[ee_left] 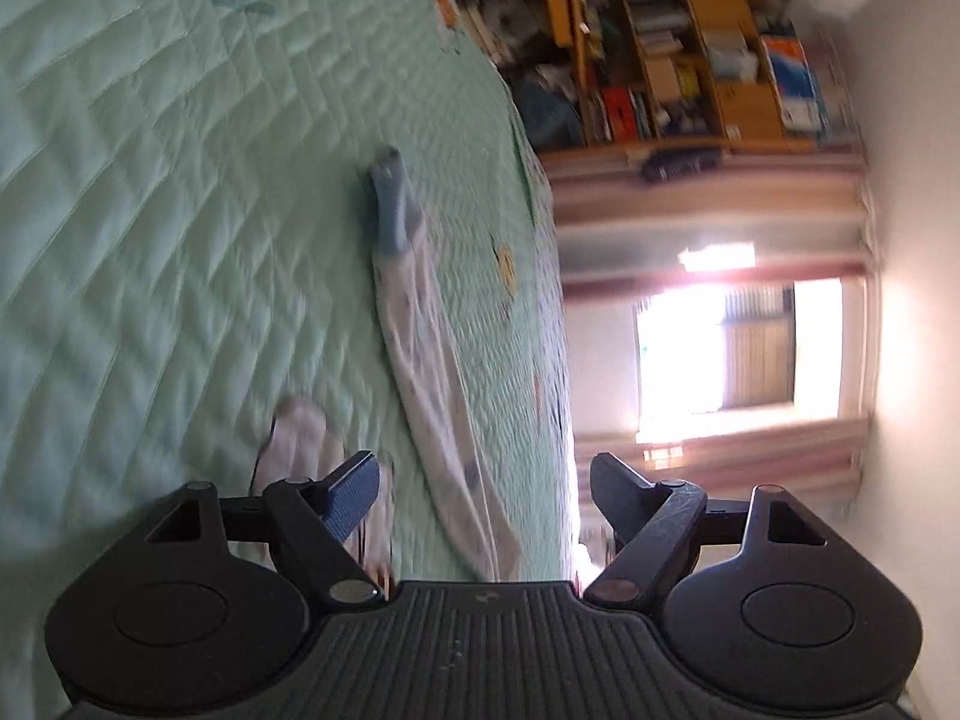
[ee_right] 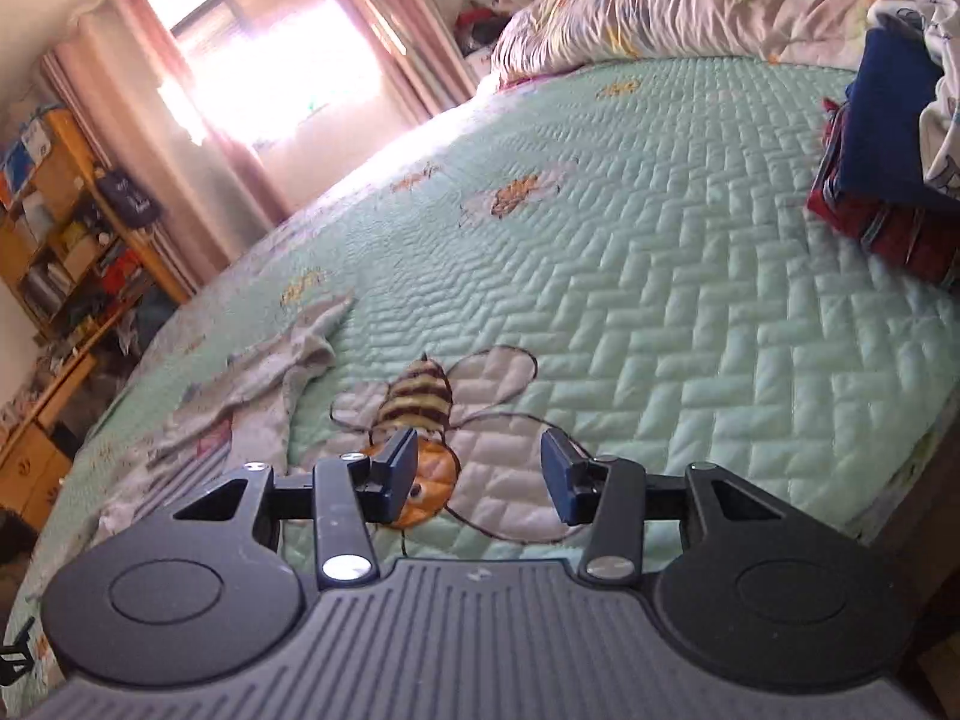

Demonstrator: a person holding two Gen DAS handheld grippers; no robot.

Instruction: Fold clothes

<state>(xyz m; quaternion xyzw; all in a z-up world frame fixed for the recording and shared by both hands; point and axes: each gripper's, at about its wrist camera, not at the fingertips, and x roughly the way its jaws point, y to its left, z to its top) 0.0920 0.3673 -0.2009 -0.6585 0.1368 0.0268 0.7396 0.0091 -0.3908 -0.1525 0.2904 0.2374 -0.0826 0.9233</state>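
A pale patterned garment with a blue cuff [ee_left: 420,324] lies stretched along the green quilted bedspread [ee_left: 150,180] in the left wrist view, which is rolled on its side. My left gripper [ee_left: 483,480] hangs over the garment's near end, jaws open with nothing between them. In the right wrist view the same pale garment [ee_right: 252,384] lies crumpled at the left on the bedspread [ee_right: 660,300]. My right gripper [ee_right: 480,477] stands open above an embroidered bee [ee_right: 420,408], to the right of the garment, holding nothing.
A stack of folded clothes, blue on red [ee_right: 882,180], sits at the bed's right side. Pillows and a floral duvet [ee_right: 630,18] lie at the head. Wooden shelves [ee_left: 678,60] and a curtained window [ee_left: 720,348] stand beyond the bed's edge.
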